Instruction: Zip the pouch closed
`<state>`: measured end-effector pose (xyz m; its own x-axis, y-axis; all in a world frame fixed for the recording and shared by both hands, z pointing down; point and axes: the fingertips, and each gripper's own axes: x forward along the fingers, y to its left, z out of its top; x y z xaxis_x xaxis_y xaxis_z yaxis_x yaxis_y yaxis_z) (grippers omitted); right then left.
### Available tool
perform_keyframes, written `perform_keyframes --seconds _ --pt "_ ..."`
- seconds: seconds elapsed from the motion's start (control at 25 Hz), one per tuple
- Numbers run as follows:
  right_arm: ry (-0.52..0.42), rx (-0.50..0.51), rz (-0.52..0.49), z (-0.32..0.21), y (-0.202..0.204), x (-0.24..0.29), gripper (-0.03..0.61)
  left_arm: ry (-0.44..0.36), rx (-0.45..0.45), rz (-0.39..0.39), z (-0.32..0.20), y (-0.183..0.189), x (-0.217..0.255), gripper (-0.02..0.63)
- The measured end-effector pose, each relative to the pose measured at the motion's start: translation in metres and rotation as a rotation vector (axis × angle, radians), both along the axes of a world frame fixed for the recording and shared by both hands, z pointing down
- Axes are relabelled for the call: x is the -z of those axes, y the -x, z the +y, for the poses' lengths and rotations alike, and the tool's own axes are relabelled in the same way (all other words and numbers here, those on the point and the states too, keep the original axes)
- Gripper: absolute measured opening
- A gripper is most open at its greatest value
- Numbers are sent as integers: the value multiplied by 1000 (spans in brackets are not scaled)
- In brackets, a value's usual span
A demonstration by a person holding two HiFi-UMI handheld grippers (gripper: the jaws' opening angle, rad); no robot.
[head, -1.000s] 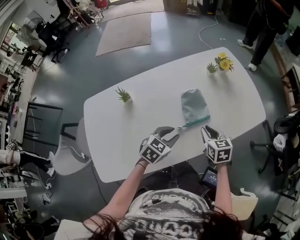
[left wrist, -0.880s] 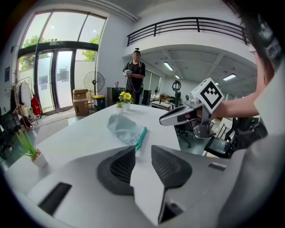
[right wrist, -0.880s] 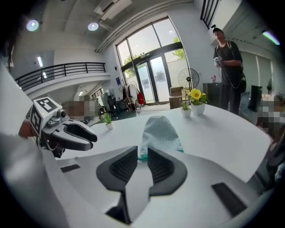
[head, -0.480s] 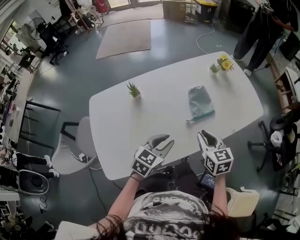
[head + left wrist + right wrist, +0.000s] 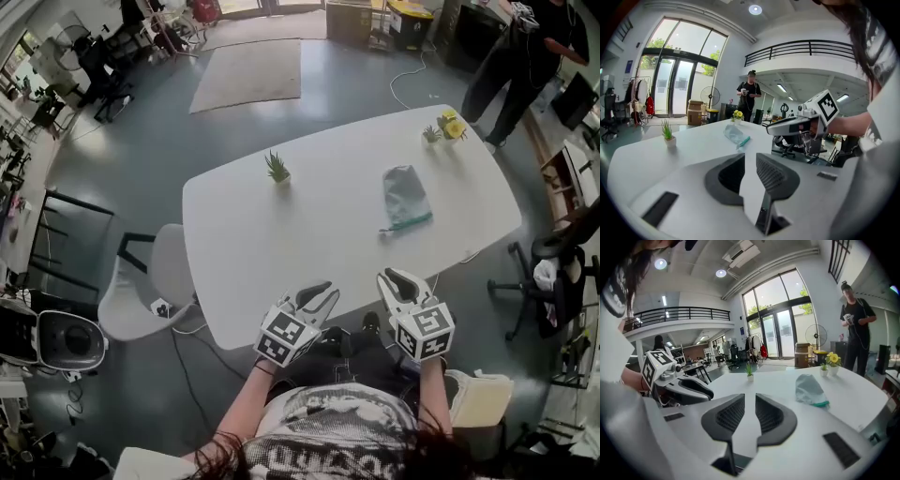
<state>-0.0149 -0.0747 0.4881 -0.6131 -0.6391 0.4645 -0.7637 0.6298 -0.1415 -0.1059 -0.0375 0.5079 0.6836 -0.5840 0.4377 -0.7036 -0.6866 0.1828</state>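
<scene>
The pale grey-green pouch lies flat on the white table, its teal zipper edge facing me. It also shows in the left gripper view as the pouch and in the right gripper view as the pouch. Both grippers hang over the table's near edge, well short of it. My left gripper has a gap between its jaws, which are closing on nothing; up close the left gripper is empty. My right gripper stands open, and the right gripper is empty too.
A small green plant stands left of the pouch; a yellow flower pot and another small plant sit at the far right corner. A white chair is at the left, an office chair at the right. A person stands beyond.
Both grippers have drawn back from the pouch's zipper end to the table's near edge and risen. The left jaws have narrowed. The pouch lies alone.
</scene>
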Motion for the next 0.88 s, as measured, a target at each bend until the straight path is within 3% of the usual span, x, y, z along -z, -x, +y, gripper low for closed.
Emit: perform_keyframes --seconds 0.36,0.88 --pt "-8 107 -3 14 15 6 71 -19 70 -4 7 1 3 77" --pt "-36 225 -69 47 -25 28 28 -89 205 10 29 -41 43 49"
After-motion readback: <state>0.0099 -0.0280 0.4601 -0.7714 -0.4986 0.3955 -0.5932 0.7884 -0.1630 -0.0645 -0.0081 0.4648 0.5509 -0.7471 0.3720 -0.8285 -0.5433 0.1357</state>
